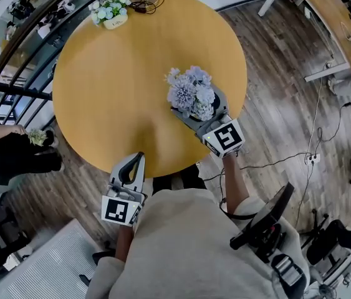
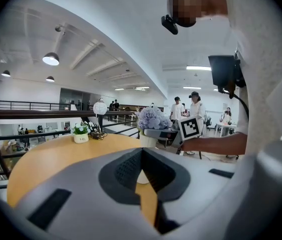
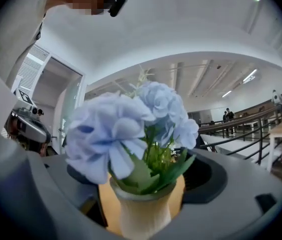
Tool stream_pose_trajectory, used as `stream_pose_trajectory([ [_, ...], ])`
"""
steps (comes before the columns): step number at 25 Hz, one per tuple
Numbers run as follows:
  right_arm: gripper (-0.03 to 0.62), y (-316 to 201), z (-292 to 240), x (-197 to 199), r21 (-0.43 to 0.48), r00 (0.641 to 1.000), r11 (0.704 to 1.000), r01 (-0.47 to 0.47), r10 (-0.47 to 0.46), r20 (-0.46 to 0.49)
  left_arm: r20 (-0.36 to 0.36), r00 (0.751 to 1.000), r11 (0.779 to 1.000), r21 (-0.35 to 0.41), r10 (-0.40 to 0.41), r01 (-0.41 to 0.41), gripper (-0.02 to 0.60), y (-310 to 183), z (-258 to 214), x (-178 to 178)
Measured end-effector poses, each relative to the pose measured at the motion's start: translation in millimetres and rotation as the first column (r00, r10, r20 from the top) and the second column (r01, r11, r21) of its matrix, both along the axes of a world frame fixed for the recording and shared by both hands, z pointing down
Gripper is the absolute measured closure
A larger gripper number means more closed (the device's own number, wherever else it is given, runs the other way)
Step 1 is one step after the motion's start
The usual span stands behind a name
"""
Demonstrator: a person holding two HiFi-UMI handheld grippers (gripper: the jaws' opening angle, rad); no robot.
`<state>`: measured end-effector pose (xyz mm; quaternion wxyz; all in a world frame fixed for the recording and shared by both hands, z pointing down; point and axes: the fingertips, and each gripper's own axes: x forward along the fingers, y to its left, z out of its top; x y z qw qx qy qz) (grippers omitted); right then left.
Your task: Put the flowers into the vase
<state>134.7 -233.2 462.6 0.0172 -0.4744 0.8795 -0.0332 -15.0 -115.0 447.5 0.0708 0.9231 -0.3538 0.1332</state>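
A bunch of pale blue flowers (image 1: 191, 92) stands in a small cream vase (image 3: 143, 209) on the right part of the round wooden table (image 1: 113, 92). My right gripper (image 1: 195, 109) reaches in from the near right, and the vase sits between its widely spread jaws. In the right gripper view, table shows on both sides of the vase, so the pads do not press it. My left gripper (image 1: 139, 157) lies at the table's near edge, its fingertips together and nothing held. From the left gripper view the flowers (image 2: 153, 118) and vase (image 2: 148, 138) stand across the table.
A small white pot of white flowers (image 1: 110, 11) sits at the table's far edge beside dark cables (image 1: 145, 4). A black railing (image 1: 19, 61) curves round the table's left. A person in dark clothes (image 1: 0, 151) is at the left, and others stand in the background.
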Motion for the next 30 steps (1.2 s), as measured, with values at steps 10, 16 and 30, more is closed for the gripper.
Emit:
stream_pose_trajectory([
  [10, 0.095, 2, 48, 9, -0.138, 0.999, 0.99, -0.038, 0.039, 0.004, -0.001, 1.0, 1.0, -0.001, -0.008, 0.008, 0.574, 1, -1, 0],
  [16, 0.097, 27, 68, 19, -0.207, 0.998, 0.977, -0.054, 0.056, 0.004, -0.005, 1.0, 1.0, 0.004, -0.004, 0.004, 0.574, 0, -4, 4],
  [30, 0.586, 102, 73, 68, -0.268, 0.982, 0.945, -0.187, 0.187, -0.026, -0.036, 0.996, 0.996, 0.022, 0.087, -0.086, 0.574, 20, -7, 53],
])
